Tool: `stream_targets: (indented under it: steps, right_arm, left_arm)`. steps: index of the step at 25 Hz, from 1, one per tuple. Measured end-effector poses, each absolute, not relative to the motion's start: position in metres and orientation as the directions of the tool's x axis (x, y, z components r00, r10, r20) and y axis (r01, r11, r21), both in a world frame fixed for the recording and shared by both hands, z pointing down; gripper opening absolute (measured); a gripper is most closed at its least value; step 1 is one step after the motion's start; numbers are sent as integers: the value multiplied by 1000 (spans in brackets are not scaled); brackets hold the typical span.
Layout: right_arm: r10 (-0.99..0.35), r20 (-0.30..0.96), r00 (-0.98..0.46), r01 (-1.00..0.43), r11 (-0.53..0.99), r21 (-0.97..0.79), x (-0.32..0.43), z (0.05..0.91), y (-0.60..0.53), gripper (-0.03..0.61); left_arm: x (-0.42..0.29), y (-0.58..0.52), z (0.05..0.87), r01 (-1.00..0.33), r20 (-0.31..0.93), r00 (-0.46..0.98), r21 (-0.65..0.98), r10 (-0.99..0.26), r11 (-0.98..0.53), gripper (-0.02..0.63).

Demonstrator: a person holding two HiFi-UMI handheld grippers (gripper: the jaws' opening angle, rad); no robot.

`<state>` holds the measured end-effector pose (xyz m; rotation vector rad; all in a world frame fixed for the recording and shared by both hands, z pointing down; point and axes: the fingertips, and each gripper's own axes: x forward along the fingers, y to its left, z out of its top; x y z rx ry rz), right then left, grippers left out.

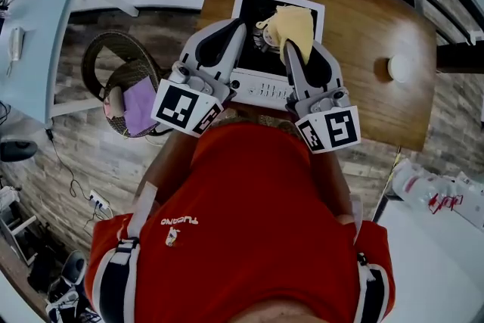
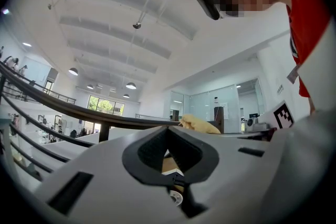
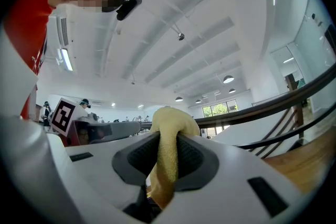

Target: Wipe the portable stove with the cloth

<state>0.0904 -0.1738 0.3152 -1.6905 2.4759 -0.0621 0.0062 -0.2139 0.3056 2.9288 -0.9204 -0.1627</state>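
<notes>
**A:** Where is the portable stove [image 1: 253,15]?

**B:** It sits on the wooden table [image 1: 363,26], at the near edge and toward the left, straight ahead of the person. Its top is black inside a white frame. A pale control strip [image 1: 265,91] runs along its near side.

**A:** And the cloth [image 1: 293,25]?

**B:** It is yellow and bunched, over the far right part of the stove's top. The right gripper [image 1: 290,49] pinches it. In the right gripper view a fold runs down between the two dark pads, and the rest bulges out past the tips. Whether the cloth touches the stove I cannot tell.

**A:** What about the other gripper?

**B:** The left gripper [image 1: 243,26] lies just left of the right one, with its tips over the stove's left half. Its jaws are pressed together at the tips with nothing between them. Through the hollow behind the tips, its own view shows a bit of the wood and the stove's white edge.

**A:** How do the two lie?

**B:** They lie side by side, both pointing away from the person and leaning toward each other at the far ends. Their marker cubes are at the near ends, above the person's red shirt [image 1: 257,208].

**A:** Is there anything around them?

**B:** A white round thing [image 1: 399,68] lies on the table, well to the right of the stove. On the floor left of the table stands a wicker chair [image 1: 113,57] with a purple cushion [image 1: 138,106] on its seat.
</notes>
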Motion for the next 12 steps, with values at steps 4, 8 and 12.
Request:
stream_targets:
  steps: [4, 8, 12]
  right_arm:
    - [-930, -91, -356, -926, 364, -104, 91, 316, -175, 84]
    - [-931, -87, -355, -926, 363, -102, 91, 317, -177, 84]
    - [-932, -90, -351, -928, 359, -99, 92, 318, -178, 84]
  left_arm:
    - [6, -216, 306, -565, -80, 816, 98, -573, -819, 9]
    - [7, -217, 307, -561, -82, 819, 97, -569, -822, 9]
    - [8, -218, 308, -558, -82, 821, 97, -565, -824, 9]
